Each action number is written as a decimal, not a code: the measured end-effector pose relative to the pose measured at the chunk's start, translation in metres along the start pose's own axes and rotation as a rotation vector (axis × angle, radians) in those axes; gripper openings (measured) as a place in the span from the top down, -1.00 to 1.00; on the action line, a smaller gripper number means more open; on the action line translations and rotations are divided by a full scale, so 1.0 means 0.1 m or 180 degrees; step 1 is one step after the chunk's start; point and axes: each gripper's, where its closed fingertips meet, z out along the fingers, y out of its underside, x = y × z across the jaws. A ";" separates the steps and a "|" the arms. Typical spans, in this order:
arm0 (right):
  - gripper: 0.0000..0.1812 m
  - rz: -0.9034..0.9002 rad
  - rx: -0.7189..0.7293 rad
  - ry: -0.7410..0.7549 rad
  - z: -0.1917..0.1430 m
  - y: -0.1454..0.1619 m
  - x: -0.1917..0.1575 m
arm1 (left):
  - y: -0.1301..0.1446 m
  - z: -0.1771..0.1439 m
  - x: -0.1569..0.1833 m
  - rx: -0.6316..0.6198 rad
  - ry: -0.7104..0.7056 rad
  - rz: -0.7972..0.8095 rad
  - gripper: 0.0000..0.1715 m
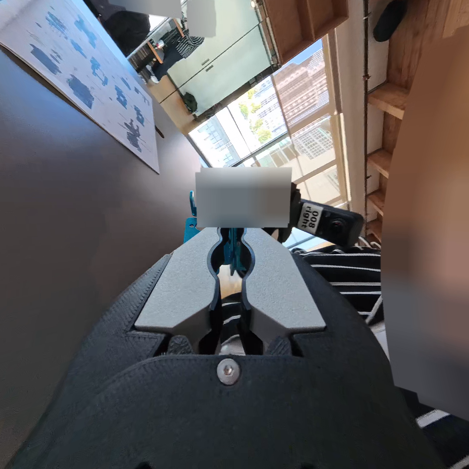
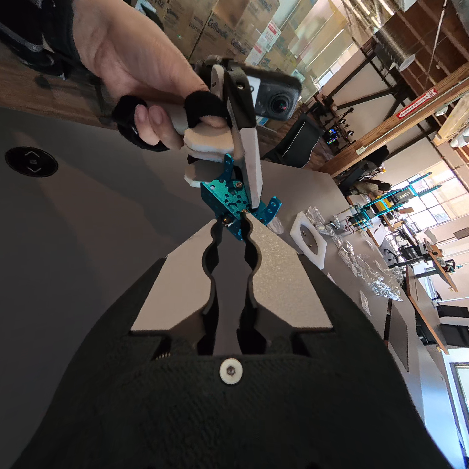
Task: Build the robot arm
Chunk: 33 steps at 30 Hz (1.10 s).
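Note:
A blue perforated metal bracket assembly (image 2: 228, 200) hangs in the air above a grey table (image 2: 101, 228), held from two sides. My right gripper (image 2: 232, 220) is shut on its lower edge, next to a small brass screw (image 2: 225, 221). My left gripper (image 2: 250, 195), held in a person's hand (image 2: 132, 61), comes from above and clamps the bracket's upper part. In the left wrist view my left gripper (image 1: 231, 232) is shut on the blue bracket (image 1: 233, 250). The right gripper's camera body (image 1: 337, 225) shows just beyond; its fingertips are hidden by a blurred patch.
On the table to the right lie a white foam block (image 2: 308, 238) and several crinkled plastic bags (image 2: 375, 276). A round black control button (image 2: 31, 161) is set into the table at left. A white sheet with blue prints (image 1: 88, 83) lies on the table. Only a small space, under 4 cm, lies between the two pairs of fingers. The round black control button (image 2: 31, 161) is about equally far from each gripper, around 20 cm.

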 end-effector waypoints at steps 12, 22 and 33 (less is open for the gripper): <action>0.86 0.0263 0.0194 0.0475 -0.11 -0.05 0.09 | -0.07 -0.13 0.14 0.0244 0.0426 0.0072 0.76; 0.86 0.0008 0.0231 0.0682 -0.12 -0.11 0.11 | -0.09 -0.19 0.29 0.0611 0.0165 0.0976 0.74; 0.87 -0.0715 0.0103 0.0388 -0.09 -0.04 -0.14 | 0.19 -0.25 0.06 -0.0259 0.0050 0.0298 0.93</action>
